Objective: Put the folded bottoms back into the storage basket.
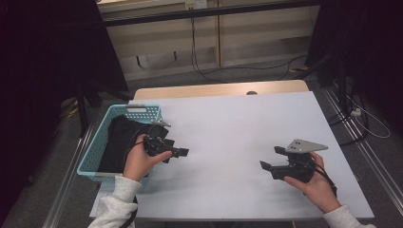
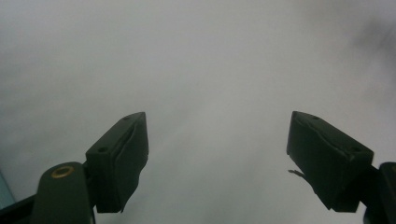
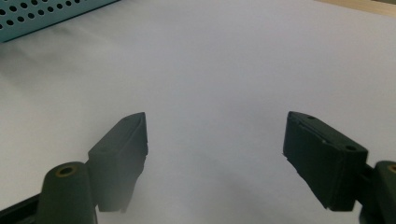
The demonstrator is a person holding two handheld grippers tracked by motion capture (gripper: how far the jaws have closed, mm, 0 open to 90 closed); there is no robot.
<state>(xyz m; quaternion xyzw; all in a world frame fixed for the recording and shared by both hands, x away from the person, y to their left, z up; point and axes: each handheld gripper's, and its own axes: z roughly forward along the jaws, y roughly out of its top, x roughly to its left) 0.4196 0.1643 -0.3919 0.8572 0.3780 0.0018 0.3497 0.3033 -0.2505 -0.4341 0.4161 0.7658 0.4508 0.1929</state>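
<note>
Clothing point(image 1: 119, 142) — a dark, crumpled bundle — lies inside the pale blue basket point(image 1: 93, 147) at the left edge of the table point(image 1: 228, 123), and as far as the pictures show it has not been lifted out. It fills most of the basket, from the near wall up toward the far one, and none of it hangs over the rim or lies on the white tabletop. The left gripper point(image 1: 183, 152) hangs just beside the basket's right rim, near the front-left corner of the table, with its tips over bare tabletop and pointing toward the middle rather than down into the basket. In the left gripper view its jaws stand wide apart with nothing between them, and the surface beyond them is a grey blur (too close to make out). The right gripper point(image 1: 263, 166) sits well apart from the basket, toward the front-right corner, its grey plate on top; the right gripper view shows its jaws spread just as wide and empty over the white surface, with a strip of the perforated basket wall at the top left corner. My reading is that the work is at its very start — if the job is to take the clothing out and lay it flat, then the reach into the basket, the grip, the lift and the spreading are all left to do.
</note>
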